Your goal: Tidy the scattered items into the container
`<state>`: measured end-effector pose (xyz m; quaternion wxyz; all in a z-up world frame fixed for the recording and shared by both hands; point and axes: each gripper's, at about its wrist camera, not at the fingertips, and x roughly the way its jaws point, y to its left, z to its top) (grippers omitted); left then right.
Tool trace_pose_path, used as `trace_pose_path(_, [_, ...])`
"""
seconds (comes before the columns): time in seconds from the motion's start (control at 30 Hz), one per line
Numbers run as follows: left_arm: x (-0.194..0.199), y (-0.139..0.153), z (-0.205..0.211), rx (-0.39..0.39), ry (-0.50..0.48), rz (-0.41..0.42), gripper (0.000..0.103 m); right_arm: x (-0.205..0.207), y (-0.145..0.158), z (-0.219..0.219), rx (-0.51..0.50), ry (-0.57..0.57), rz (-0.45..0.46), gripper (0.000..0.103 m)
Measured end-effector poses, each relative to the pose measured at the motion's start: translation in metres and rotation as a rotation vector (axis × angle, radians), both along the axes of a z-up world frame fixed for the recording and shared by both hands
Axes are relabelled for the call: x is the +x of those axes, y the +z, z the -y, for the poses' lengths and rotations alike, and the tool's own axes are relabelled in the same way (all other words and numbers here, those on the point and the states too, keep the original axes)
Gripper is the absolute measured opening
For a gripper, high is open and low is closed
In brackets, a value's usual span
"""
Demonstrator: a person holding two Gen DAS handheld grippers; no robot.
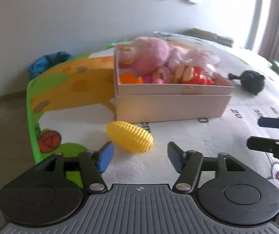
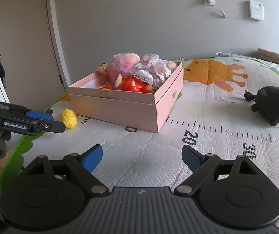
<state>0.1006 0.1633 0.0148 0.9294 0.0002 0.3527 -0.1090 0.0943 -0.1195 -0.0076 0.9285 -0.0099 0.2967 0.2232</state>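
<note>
My left tongs stand open with nothing pressed between the blue pads. The yellow ribbed egg toy lies on the play mat just ahead of them, nearer the left pad; it looks free of both pads, though the left-wrist picture is too blurred for me to rule out a brush against that one. From my right wrist I see the same yellow toy on the mat close to the near left corner of the pink box, with the left tongs reaching in from the left edge beside it.

My right tongs are open wide and empty, hovering over the printed ruler markings on the mat, in front of the box and well apart from it.

The box is heaped: a pink plush at the back, a doll in white lace beside it, red plastic pieces below. A black plush toy lies on the mat, well to the right of the box.
</note>
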Motion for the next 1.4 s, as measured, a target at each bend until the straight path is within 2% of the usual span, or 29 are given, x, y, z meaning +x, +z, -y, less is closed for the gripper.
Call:
trace_pose_path(0.17, [0.005,0.002,0.001,0.091,-0.014,0.045,0.085,0.002,-0.002,0.000,-0.003,-0.003,-0.012,0.089])
trace_pose_path(0.37, [0.031,-0.004,0.004,0.120,-0.041,0.036,0.089,0.001,-0.003,-0.001,-0.014,-0.007,-0.012,0.089])
trace_pose_path(0.43, [0.035,-0.009,0.006,0.123,-0.042,0.019,0.089,0.002,-0.003,0.001,-0.013,-0.015,-0.014,0.089])
trace_pose_path(0.53, [0.033,-0.015,0.008,0.123,-0.042,0.005,0.083,0.004,-0.005,0.003,-0.007,-0.022,-0.022,0.089])
trace_pose_path(0.57, [0.032,-0.016,0.008,0.119,-0.039,0.002,0.074,0.005,-0.006,0.003,-0.004,-0.022,-0.025,0.089])
trace_pose_path(0.6, [0.030,-0.017,0.007,0.116,-0.031,-0.004,0.072,0.005,-0.006,0.003,0.000,-0.019,-0.027,0.089])
trace_pose_path(0.77, [0.020,-0.015,0.011,0.137,-0.009,-0.017,0.072,0.000,-0.004,0.003,0.007,-0.010,-0.011,0.089])
trace_pose_path(0.97, [-0.004,-0.003,0.029,0.086,-0.029,-0.047,0.072,-0.002,-0.003,0.010,0.024,-0.020,-0.005,0.089])
trace_pose_path(1.17, [-0.008,0.017,0.049,0.064,-0.058,0.007,0.072,-0.009,-0.002,0.020,0.037,-0.031,0.007,0.090])
trace_pose_path(1.4, [0.019,0.046,0.060,0.068,-0.041,0.119,0.072,-0.008,-0.006,0.044,0.046,-0.100,-0.004,0.090])
